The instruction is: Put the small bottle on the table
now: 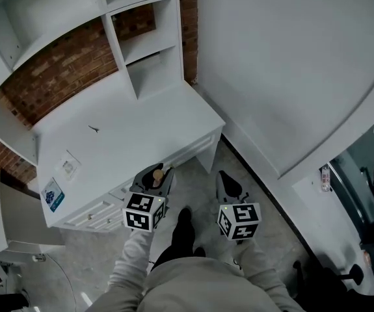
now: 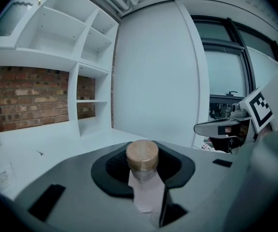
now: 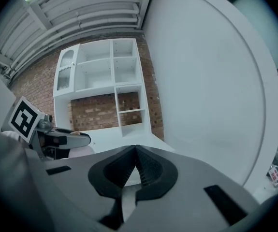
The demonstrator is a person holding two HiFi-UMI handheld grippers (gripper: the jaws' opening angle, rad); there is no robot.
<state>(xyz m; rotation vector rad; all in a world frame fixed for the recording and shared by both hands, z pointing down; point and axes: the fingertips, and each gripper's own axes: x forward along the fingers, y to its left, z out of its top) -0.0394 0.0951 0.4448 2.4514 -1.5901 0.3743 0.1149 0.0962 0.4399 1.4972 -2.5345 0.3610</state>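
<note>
The left claw (image 1: 154, 177) grips the small bottle (image 2: 142, 155) upright at lower centre of the frame, near the white tabletop (image 1: 121, 142) edge. The right claw (image 3: 135, 150) is closed and empty.

The head view looks steeply down onto the white table (image 1: 121, 142), while cameras riding the left gripper (image 1: 155, 173) and right gripper (image 1: 226, 178) look almost level along their jaws toward that table's shelves (image 1: 149, 70).
</note>
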